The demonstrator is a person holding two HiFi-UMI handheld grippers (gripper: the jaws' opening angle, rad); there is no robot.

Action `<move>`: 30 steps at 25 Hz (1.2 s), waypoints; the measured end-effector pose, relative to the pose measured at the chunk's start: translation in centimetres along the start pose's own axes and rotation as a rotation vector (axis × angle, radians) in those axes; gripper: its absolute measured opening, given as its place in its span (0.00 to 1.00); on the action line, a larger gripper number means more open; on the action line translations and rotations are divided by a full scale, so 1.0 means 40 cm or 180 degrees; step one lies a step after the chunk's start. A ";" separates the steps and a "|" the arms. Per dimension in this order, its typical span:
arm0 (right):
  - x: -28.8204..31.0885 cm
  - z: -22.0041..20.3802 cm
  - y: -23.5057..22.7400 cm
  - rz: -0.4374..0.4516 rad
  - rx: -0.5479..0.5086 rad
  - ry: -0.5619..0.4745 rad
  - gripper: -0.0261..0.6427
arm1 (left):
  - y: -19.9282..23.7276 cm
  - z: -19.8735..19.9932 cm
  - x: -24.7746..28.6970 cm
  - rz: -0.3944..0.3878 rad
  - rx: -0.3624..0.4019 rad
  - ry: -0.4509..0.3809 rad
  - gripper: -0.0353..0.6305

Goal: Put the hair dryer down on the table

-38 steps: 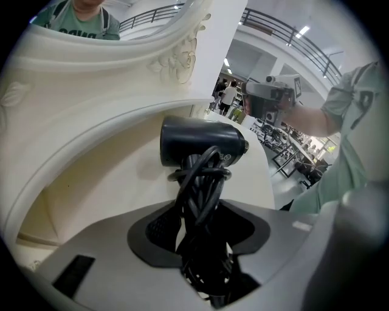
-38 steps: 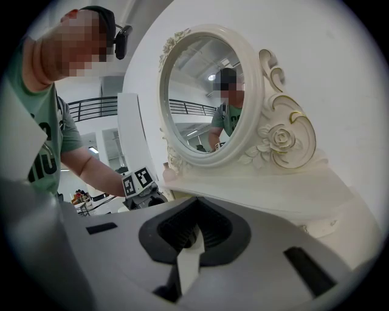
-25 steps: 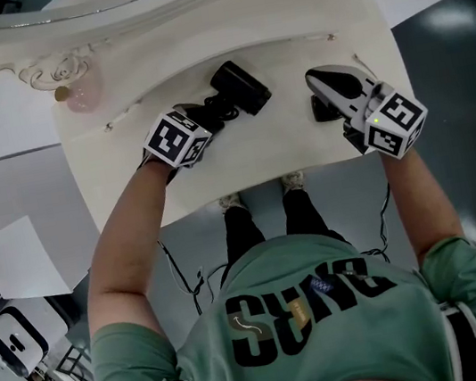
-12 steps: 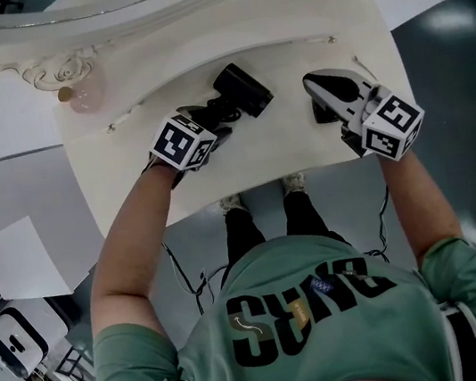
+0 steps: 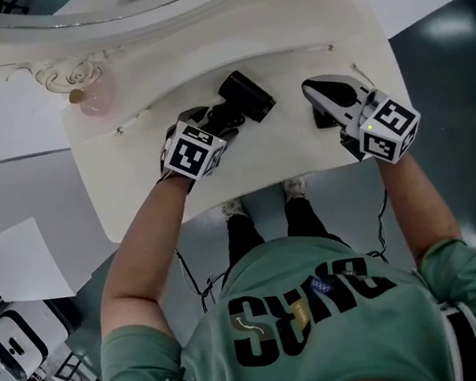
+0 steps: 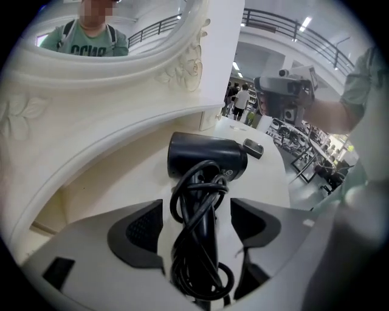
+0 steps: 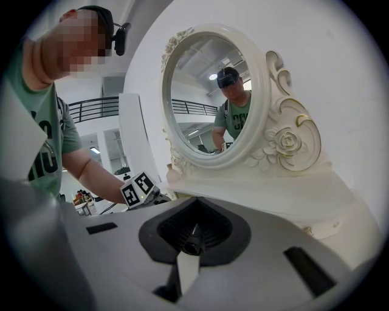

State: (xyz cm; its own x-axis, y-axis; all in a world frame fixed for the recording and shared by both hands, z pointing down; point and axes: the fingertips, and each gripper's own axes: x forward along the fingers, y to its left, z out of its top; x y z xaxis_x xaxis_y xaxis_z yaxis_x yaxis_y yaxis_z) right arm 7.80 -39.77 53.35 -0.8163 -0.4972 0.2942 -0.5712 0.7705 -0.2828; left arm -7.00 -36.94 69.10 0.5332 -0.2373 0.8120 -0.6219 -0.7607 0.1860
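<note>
Hair dryer rests on the table. The left hand-held gripper is opening its jaws off the cord-wrapped handle. The next move should be withdrawing without snagging the cord.

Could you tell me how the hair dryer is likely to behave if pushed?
The hair dryer looks rigid, so it would probably slide as one piece. Its round barrel might let it roll slightly. The cord wound round its handle looks floppy and could loosen or snag.
</note>
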 end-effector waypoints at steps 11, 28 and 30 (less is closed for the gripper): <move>-0.021 0.088 0.029 -0.0059 -0.0150 -0.0006 0.03 | 0.025 0.111 -0.262 0.0141 -0.0326 -0.1159 0.56; -0.073 0.331 0.213 -0.0082 -0.0337 -0.0177 0.03 | -0.078 0.204 -0.780 0.0123 -0.0604 -0.2872 0.43; -0.077 0.350 0.240 -0.0075 -0.0382 -0.0198 0.03 | -0.098 0.195 -0.810 0.0106 -0.0604 -0.2959 0.39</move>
State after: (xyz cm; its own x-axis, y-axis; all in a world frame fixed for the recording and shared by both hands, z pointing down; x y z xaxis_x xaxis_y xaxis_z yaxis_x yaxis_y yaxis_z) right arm 3.63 -36.42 36.93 -0.8086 -0.5367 0.2412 -0.5790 0.7987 -0.1641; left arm -17.38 -30.99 37.75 0.7056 -0.7053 0.0682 -0.6843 -0.6533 0.3239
